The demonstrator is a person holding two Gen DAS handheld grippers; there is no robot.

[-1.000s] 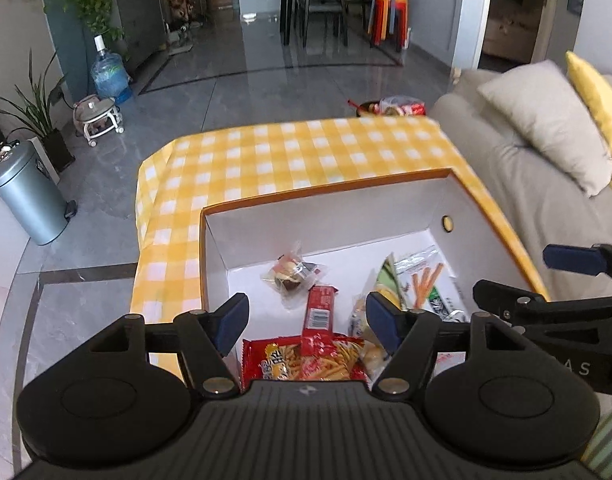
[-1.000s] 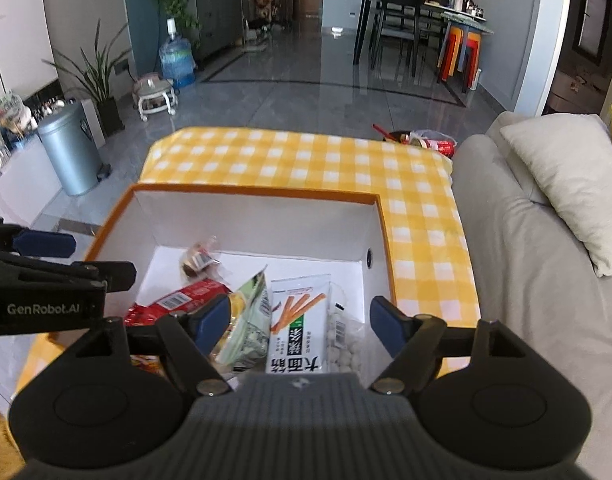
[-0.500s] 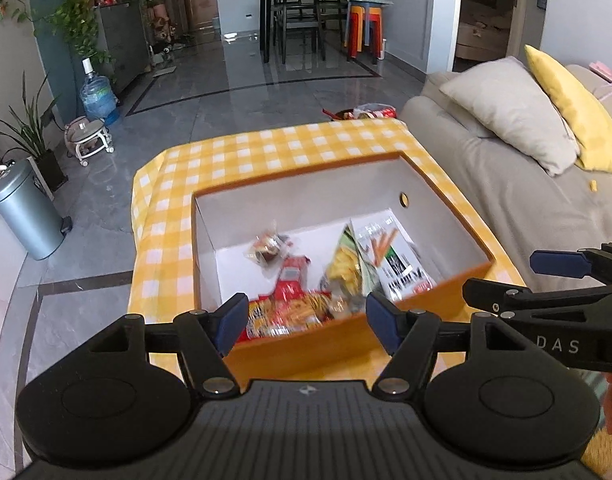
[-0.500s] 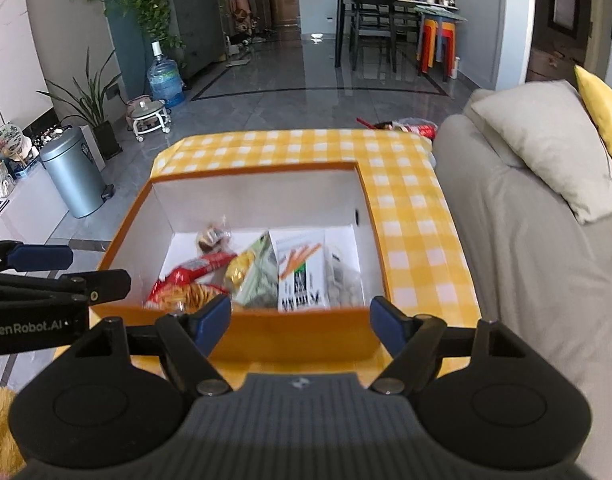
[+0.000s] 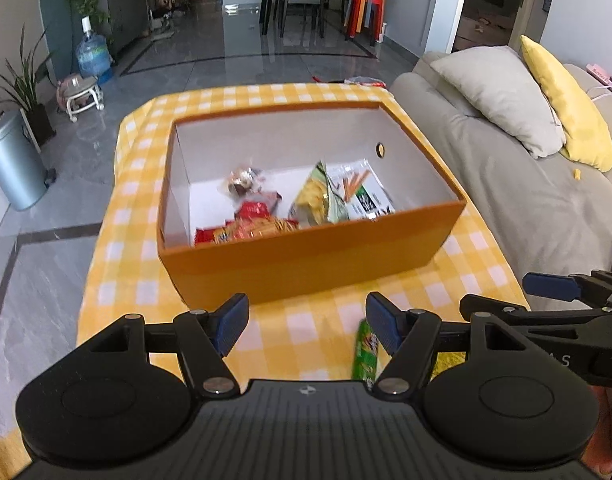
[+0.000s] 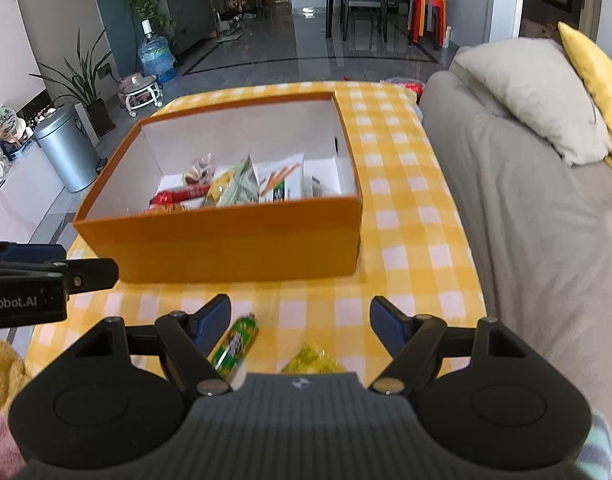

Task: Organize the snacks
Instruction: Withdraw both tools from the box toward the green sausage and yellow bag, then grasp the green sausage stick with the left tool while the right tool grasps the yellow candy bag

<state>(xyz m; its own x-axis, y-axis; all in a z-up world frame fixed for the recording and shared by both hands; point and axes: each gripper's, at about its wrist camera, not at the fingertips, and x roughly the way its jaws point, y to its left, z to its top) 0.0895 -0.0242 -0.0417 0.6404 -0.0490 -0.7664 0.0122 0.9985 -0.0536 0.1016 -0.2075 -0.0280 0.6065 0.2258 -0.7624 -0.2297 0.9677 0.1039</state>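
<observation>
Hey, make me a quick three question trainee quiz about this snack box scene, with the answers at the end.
1. True or false: the orange box already holds snack packets.
2. Which loose snack lies nearest the right gripper's left finger? A) green packet B) yellow packet
3. Fill in: the tablecloth is yellow and white ____.

Key: 1 true. 2 A. 3 checked.

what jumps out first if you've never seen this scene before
An orange box with snack packets piled inside sits in the middle of a yellow checked tablecloth. Nearer the camera, a green packet and a yellow packet lie loose on the cloth, outside the box.
</observation>
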